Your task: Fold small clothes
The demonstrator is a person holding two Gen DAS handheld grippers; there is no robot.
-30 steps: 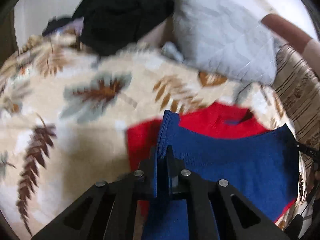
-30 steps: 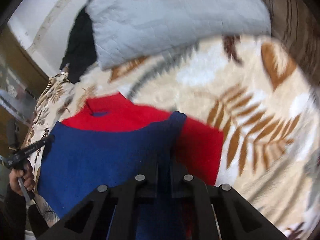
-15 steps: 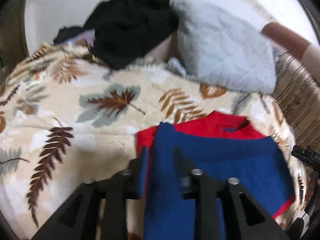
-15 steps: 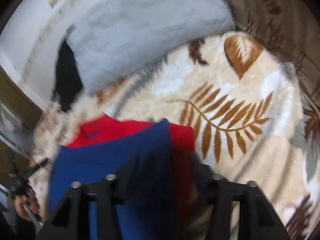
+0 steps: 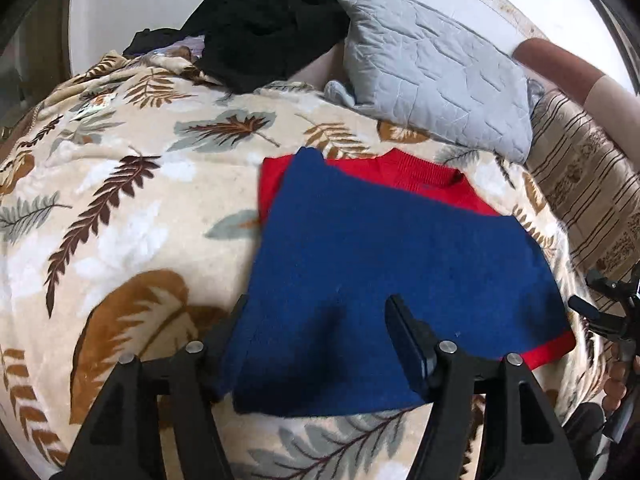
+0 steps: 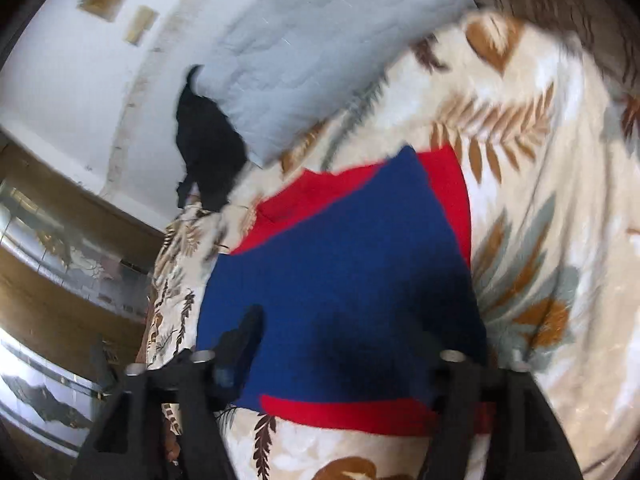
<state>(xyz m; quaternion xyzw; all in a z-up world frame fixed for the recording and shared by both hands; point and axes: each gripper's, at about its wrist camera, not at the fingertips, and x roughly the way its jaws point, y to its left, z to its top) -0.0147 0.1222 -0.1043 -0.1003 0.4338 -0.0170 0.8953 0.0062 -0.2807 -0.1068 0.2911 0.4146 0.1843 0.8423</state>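
Blue-and-red knitted garment (image 5: 392, 248) lies folded on our leaf-print fleece blanket (image 5: 120, 208); left gripper (image 5: 316, 324) and blurred right gripper (image 6: 340, 344), just opening, stand released.

Soft daylight, left view sharp, right view motion-blurred, fisheye-warped edges

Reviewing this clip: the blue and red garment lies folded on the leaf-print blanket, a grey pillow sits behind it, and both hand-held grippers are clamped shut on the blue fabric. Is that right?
Not quite. Both wrist views show the jaws standing apart, having just been opening: the left hand-held gripper and the right hand-held gripper are open over the garment, not clamped on it. The blanket and grey pillow are as you say.
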